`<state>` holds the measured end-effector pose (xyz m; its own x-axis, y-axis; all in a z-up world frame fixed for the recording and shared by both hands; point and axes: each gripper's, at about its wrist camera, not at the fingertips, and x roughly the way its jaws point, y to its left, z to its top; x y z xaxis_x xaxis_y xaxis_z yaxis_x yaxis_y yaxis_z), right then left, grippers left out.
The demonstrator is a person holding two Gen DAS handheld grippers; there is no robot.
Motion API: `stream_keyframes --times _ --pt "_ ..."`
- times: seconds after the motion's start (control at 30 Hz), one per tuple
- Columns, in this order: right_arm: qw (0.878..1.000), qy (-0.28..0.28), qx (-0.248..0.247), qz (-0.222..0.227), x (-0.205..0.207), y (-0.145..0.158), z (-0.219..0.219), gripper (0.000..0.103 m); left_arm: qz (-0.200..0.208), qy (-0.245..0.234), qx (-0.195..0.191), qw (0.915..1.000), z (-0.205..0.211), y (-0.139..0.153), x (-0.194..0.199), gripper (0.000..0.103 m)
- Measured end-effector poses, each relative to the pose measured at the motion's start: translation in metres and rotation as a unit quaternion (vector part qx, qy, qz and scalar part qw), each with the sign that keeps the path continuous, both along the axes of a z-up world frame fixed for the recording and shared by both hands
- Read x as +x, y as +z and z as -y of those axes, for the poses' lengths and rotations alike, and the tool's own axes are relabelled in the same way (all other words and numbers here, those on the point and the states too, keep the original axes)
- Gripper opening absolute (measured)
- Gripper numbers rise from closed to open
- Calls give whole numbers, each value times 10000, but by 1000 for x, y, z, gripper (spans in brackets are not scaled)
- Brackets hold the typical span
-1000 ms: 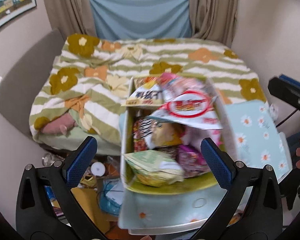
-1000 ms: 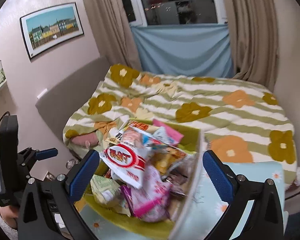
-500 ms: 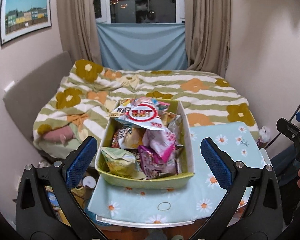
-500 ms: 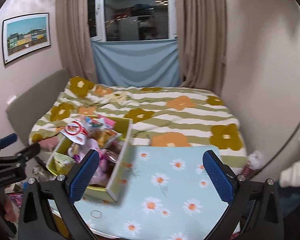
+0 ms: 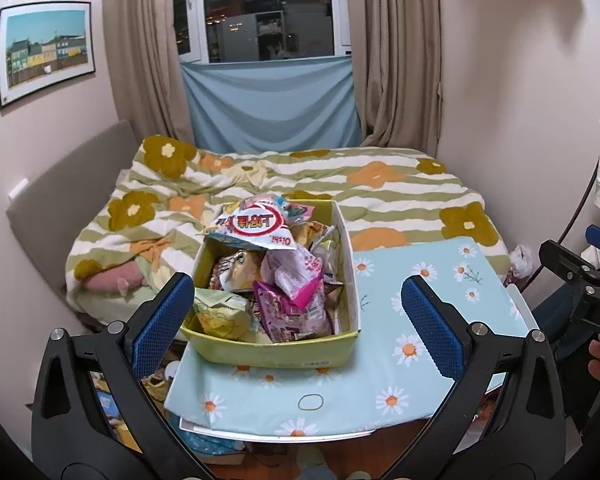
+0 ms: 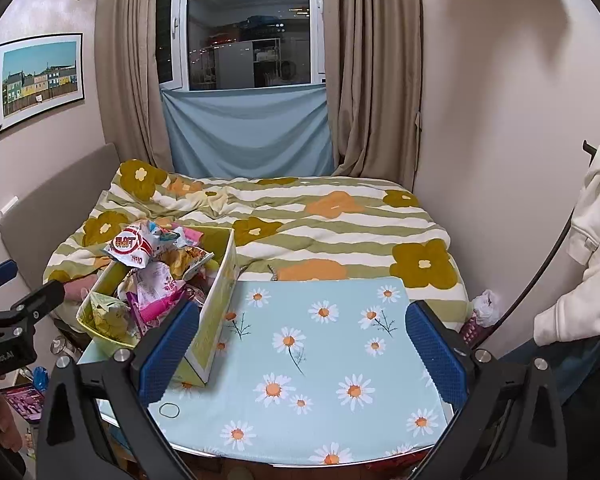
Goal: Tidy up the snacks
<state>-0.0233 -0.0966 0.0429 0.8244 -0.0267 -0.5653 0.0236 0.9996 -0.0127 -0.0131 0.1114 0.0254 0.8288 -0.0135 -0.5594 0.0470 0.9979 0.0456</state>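
A yellow-green cardboard box (image 5: 284,354) heaped with snack packets (image 5: 276,276) sits at the left edge of the daisy-print table (image 6: 324,360), its right half bare, a flowered bed (image 6: 300,216) behind, while the left gripper (image 5: 296,320) and right gripper (image 6: 300,356) hover released, holding nothing.
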Motion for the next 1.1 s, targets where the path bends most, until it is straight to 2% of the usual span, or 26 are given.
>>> stream_keyframes --times 1.1 --pt "10000 -84 52 15 -1 5 1 103 -9 -84 41 10000 5 3 8 103"
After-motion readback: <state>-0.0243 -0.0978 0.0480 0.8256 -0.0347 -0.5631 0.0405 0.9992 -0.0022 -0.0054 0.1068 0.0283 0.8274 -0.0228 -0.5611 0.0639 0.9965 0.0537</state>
